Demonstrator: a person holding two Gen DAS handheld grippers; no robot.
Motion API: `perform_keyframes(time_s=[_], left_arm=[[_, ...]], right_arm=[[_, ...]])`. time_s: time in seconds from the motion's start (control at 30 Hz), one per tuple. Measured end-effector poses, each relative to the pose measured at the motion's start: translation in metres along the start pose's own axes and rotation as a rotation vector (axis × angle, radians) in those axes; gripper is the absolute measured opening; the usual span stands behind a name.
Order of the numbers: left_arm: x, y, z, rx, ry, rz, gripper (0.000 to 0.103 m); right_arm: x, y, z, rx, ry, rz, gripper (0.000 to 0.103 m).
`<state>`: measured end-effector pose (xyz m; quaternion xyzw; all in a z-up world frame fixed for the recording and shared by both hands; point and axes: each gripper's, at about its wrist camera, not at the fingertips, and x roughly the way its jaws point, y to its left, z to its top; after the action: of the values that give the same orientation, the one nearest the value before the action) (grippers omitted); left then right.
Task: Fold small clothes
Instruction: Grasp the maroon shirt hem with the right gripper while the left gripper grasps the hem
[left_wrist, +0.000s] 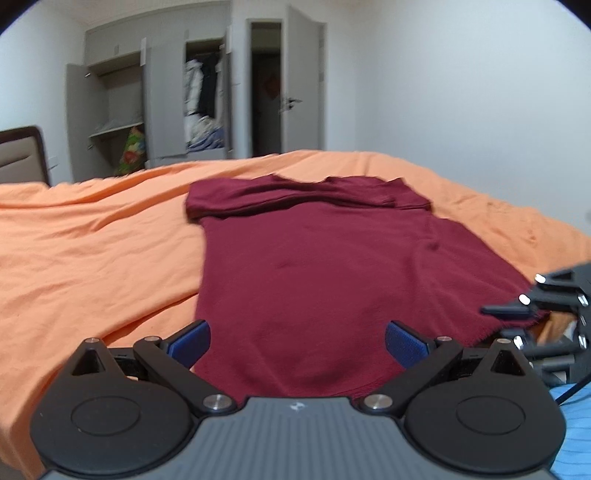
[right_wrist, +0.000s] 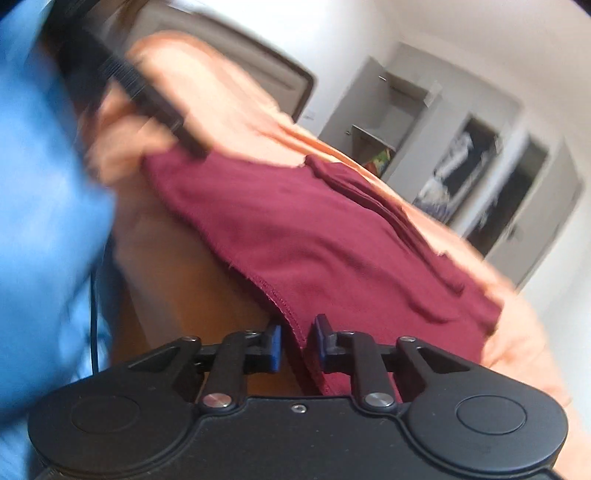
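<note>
A dark red shirt (left_wrist: 314, 266) lies spread on an orange bedsheet (left_wrist: 92, 251), its sleeves folded across the top edge toward 12 o'clock and its hem nearest the left wrist camera. The left gripper (left_wrist: 297, 341) hovers over the hem with its blue-padded jaws spread wide, nothing between them. At 3 o'clock in the same view the right gripper (left_wrist: 517, 308) meets the shirt's near right corner. From the right wrist camera, strongly tilted and blurred, the right gripper (right_wrist: 297, 345) has its jaws drawn narrow around the stitched hem of the shirt (right_wrist: 314, 236), cloth passing between the pads; whether they fully pinch it I cannot tell. A blue sleeve (right_wrist: 40, 221) fills 9 o'clock there. An open wardrobe (left_wrist: 155, 107) stands beyond the bed
</note>
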<state>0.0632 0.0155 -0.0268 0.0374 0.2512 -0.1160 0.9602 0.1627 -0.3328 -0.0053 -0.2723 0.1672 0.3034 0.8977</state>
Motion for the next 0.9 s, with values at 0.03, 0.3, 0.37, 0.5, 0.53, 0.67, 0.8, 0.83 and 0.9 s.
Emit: perform_keyframes(time_s=[0.03, 0.3, 0.37, 0.5, 0.53, 0.67, 0.8, 0.83, 0.9], left_arm=[[-0.001, -0.003, 0.0, 0.018, -0.006, -0.015, 0.103], [0.008, -0.039, -0.006, 0.229, -0.013, -0.067, 0.103], [0.015, -0.047, -0.007, 0.275, -0.006, -0.059, 0.103], [0.03, -0.058, -0.009, 0.334, 0.013, -0.027, 0.103], [0.033, -0.059, -0.009, 0.341, 0.016, -0.014, 0.102], [0.045, -0.058, -0.012, 0.375, 0.029, 0.058, 0.087], [0.047, -0.046, -0.013, 0.366, 0.039, 0.156, 0.069], [0.046, -0.041, -0.012, 0.36, 0.034, 0.168, 0.062], [0.04, -0.031, -0.012, 0.354, 0.015, 0.193, 0.053]], right_arm=[[-0.002, -0.009, 0.004, 0.065, -0.008, 0.013, 0.016], [-0.008, -0.054, 0.029, 0.357, -0.024, 0.069, 0.014], [-0.004, -0.062, 0.036, 0.414, -0.02, 0.086, 0.014], [-0.006, -0.072, 0.045, 0.468, -0.029, 0.092, 0.013], [-0.006, -0.074, 0.046, 0.474, -0.033, 0.092, 0.012], [-0.007, -0.079, 0.047, 0.479, -0.041, 0.086, 0.012], [-0.007, -0.08, 0.047, 0.492, -0.041, 0.087, 0.012], [-0.007, -0.081, 0.047, 0.494, -0.04, 0.086, 0.012], [-0.007, -0.081, 0.046, 0.496, -0.039, 0.085, 0.012]])
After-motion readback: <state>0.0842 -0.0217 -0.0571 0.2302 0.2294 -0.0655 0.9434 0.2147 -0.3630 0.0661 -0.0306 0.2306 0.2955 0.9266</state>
